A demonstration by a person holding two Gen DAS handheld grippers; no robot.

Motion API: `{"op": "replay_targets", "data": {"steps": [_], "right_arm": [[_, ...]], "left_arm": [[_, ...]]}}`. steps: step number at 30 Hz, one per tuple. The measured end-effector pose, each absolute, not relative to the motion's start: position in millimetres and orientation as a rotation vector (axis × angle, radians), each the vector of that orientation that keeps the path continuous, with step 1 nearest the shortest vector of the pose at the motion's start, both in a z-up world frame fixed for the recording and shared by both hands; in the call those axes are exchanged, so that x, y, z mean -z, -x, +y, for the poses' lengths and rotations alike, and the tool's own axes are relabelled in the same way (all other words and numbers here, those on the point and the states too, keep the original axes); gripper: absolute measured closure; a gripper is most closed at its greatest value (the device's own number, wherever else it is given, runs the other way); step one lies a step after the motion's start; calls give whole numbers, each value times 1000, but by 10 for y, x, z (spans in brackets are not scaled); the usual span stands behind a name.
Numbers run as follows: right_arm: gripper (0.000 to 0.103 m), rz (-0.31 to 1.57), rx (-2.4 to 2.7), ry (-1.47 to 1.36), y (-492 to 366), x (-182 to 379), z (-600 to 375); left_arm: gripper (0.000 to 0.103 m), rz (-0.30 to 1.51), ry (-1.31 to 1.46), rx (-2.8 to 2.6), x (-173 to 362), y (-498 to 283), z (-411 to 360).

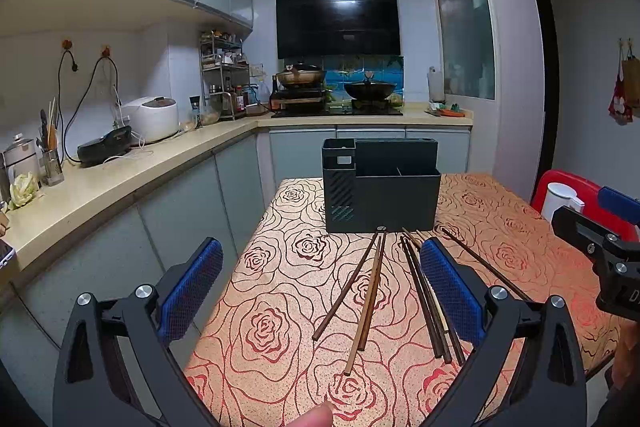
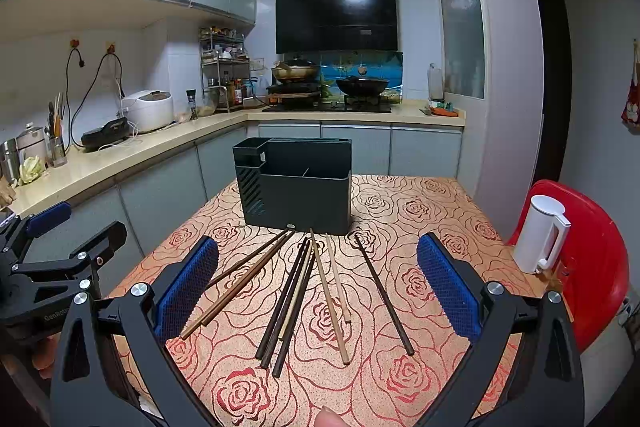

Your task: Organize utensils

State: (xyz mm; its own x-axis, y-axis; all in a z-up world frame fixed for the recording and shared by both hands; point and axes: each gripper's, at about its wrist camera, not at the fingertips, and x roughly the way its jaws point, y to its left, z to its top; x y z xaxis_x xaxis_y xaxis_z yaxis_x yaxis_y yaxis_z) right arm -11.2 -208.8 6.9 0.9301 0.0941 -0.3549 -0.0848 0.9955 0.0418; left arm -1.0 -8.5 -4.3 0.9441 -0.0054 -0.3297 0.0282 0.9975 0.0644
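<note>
We have the chopsticks [image 2: 304,291] lying loose and fanned out on the rose-patterned bench [image 2: 420,211], in the lower middle of the right wrist view, their far tips close to the foot of the dark utensil holder [image 2: 296,195] that stands upright at the centre of the frame. Both tools are empty: the right hand-held gripper [image 2: 318,291] hangs above the sticks with its blue pads spread wide, and the left hand-held gripper [image 1: 322,291] is likewise spread, over the leftmost sticks in its own view. We judge the chopsticks to be light, stiff and thin, some dark wood and some paler, so they should lift with little force but are likely to roll or pivot if pinched off-centre. Lying flat against the cloth, they leave little room beneath for a pad to slide under. We would take hold near the middle of a stick's length, closing across its width, so it stays level. The single dark stick [image 2: 384,291] at the right lies apart from the rest and looks easiest to pick cleanly; the dark cluster in the centre overlaps and may come up together. The holder's open compartments face upward, ready to receive them.
</note>
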Motion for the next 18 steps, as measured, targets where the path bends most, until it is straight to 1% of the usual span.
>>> {"op": "replay_targets", "data": {"steps": [18], "right_arm": [[7, 360, -92, -24, 136, -84, -2083]], "left_arm": [[7, 340, -67, 22, 66, 22, -93]]}}
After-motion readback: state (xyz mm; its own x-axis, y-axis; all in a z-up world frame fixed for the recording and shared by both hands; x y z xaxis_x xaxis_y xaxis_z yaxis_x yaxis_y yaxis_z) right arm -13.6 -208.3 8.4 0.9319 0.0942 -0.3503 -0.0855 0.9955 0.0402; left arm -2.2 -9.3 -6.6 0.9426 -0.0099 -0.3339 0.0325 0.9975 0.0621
